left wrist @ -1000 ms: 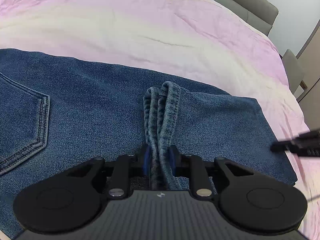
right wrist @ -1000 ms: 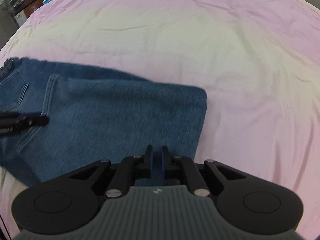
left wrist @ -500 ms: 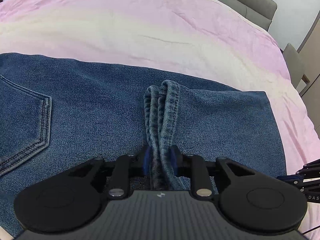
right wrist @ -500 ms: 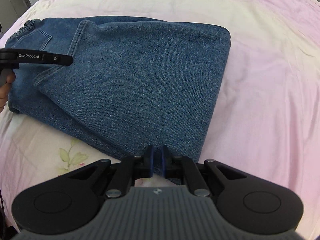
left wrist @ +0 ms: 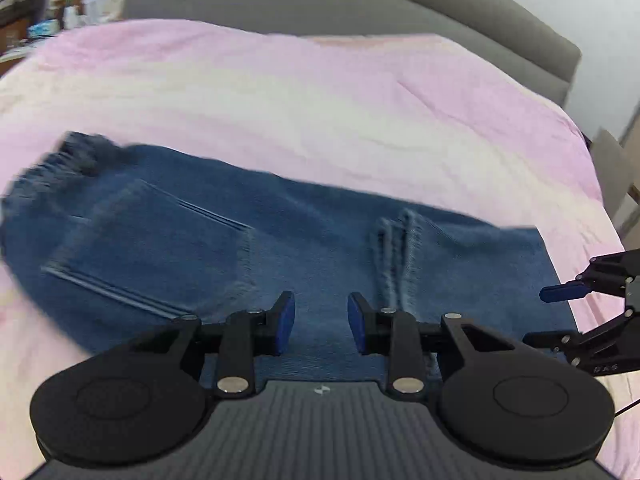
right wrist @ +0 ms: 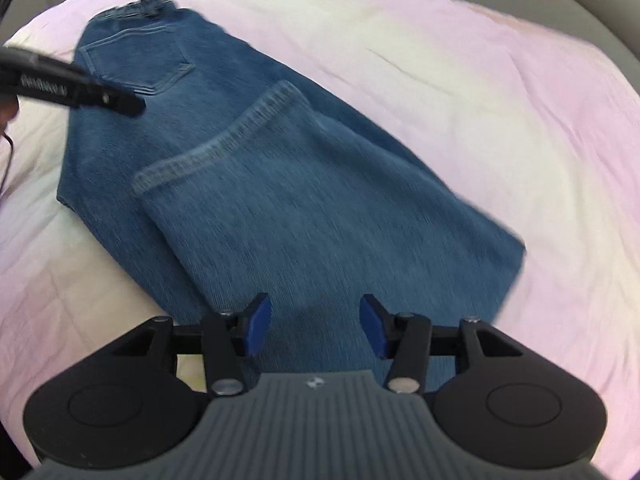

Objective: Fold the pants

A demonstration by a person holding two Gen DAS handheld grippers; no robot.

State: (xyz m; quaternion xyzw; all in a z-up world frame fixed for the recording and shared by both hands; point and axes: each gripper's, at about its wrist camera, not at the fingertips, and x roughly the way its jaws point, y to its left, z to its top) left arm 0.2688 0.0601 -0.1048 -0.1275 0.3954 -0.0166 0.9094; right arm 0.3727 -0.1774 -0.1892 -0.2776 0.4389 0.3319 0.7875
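Note:
Blue jeans (left wrist: 304,248) lie folded on the pink bedsheet, leg cuffs (left wrist: 400,252) laid over the thigh part, back pocket (left wrist: 160,240) and waistband to the left. My left gripper (left wrist: 321,326) is open and empty, raised over the near edge of the jeans. In the right wrist view the jeans (right wrist: 304,208) run diagonally with the hem (right wrist: 224,140) on top. My right gripper (right wrist: 316,330) is open and empty above the folded end. The left gripper (right wrist: 80,90) shows at the far left over the pocket; the right gripper (left wrist: 580,308) shows at the right edge.
The pink and cream bedsheet (left wrist: 300,112) covers the bed all around the jeans. A grey headboard (left wrist: 360,4) runs along the far side. Furniture and boxes (left wrist: 24,20) stand beyond the bed at the far left.
My left gripper let go of the leg cuffs, opened and lifted back; the cuffs now lie flat. My right gripper also opened and drew back from the folded edge.

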